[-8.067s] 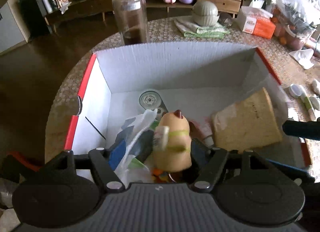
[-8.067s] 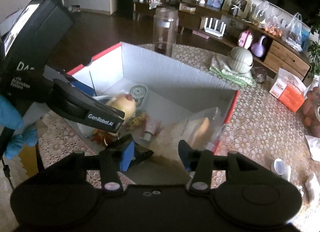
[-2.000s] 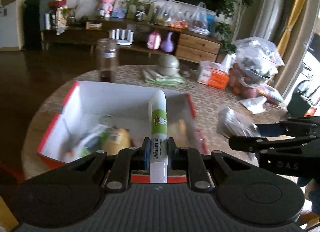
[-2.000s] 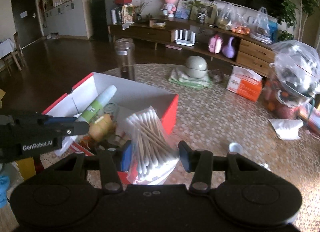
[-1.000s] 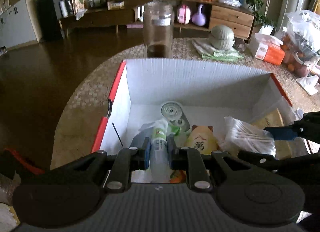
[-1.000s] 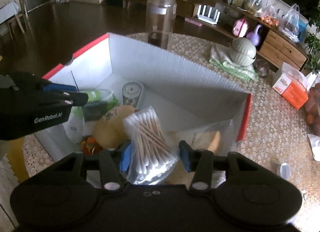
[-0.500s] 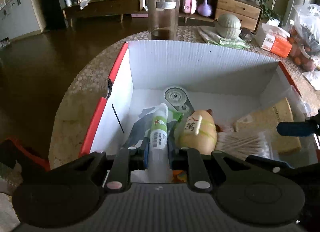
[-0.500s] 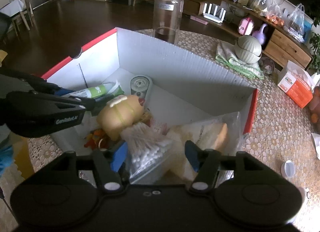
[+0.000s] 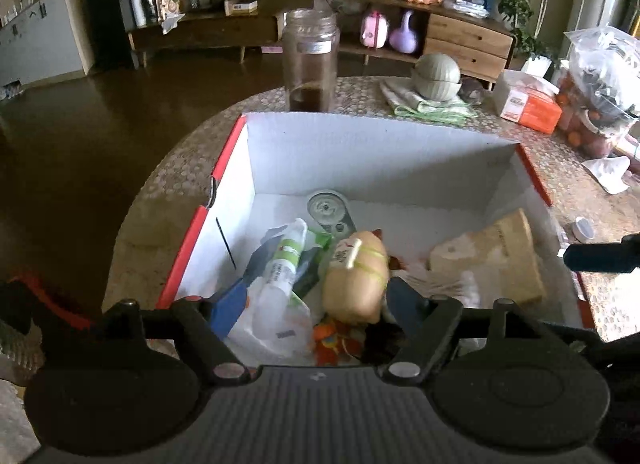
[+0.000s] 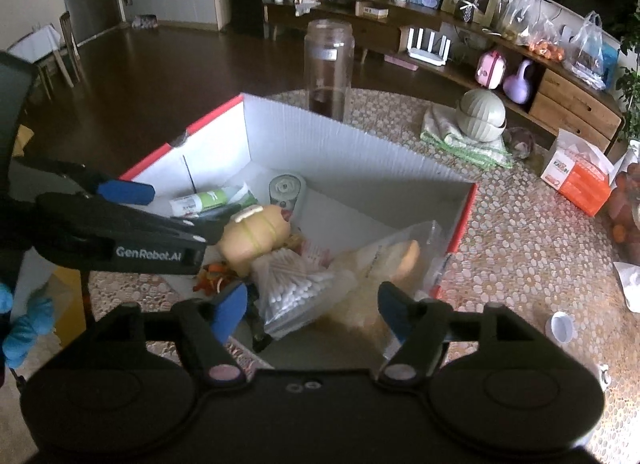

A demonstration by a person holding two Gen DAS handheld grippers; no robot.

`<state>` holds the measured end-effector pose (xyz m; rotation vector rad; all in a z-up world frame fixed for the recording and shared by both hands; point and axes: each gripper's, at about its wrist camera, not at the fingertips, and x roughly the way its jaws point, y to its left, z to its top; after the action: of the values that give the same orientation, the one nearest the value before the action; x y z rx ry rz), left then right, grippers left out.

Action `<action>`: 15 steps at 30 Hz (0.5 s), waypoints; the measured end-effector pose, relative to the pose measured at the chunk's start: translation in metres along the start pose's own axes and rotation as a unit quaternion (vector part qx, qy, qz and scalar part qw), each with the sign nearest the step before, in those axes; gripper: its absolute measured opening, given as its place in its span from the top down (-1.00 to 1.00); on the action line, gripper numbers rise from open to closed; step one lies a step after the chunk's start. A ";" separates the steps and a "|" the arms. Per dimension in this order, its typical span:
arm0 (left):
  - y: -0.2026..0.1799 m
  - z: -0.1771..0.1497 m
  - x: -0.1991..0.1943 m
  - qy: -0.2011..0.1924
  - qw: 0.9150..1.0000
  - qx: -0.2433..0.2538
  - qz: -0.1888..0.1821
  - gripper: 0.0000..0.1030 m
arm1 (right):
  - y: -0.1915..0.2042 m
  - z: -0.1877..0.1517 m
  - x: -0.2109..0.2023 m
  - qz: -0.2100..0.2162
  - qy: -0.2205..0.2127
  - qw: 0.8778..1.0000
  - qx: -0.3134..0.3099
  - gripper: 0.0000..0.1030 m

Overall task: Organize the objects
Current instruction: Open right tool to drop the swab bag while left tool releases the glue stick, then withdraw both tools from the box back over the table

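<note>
Both tongs are hovering over the red-edged box on the counter, spread wide and gripping nothing; the left tongs are flanking the green-labelled tube, the right tongs the bag of cotton swabs, both lying inside; this looks like the release step, so the next move is probably lifting clear towards the small white cap outside.

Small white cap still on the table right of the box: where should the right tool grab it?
Likely straight from above, fingers closing across the round rim of the white cap. It sits open side up, alone on the tablecloth, so its low sides are exposed all round.
</note>
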<state>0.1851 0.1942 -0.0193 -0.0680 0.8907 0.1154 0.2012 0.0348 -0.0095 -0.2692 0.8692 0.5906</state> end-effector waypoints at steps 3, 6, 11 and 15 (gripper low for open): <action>-0.006 -0.002 -0.010 -0.004 1.000 0.003 -0.004 -0.49 | -0.005 -0.002 -0.013 0.008 -0.009 1.000 0.005 -0.47; -0.012 -0.003 -0.018 -0.005 1.000 0.003 -0.011 -0.49 | -0.010 -0.006 -0.026 0.017 -0.020 1.000 0.011 -0.52; -0.024 -0.006 -0.031 -0.007 1.000 0.002 -0.020 -0.49 | -0.019 -0.014 -0.047 0.027 -0.035 0.999 0.010 -0.61; -0.038 -0.011 -0.040 -0.010 1.000 0.011 -0.023 -0.60 | -0.027 -0.024 -0.060 0.020 -0.038 0.999 0.006 -0.62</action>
<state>0.1563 0.1528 0.0055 -0.0670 0.8706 0.0636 0.1719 -0.0198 0.0219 -0.2169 0.8056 0.6277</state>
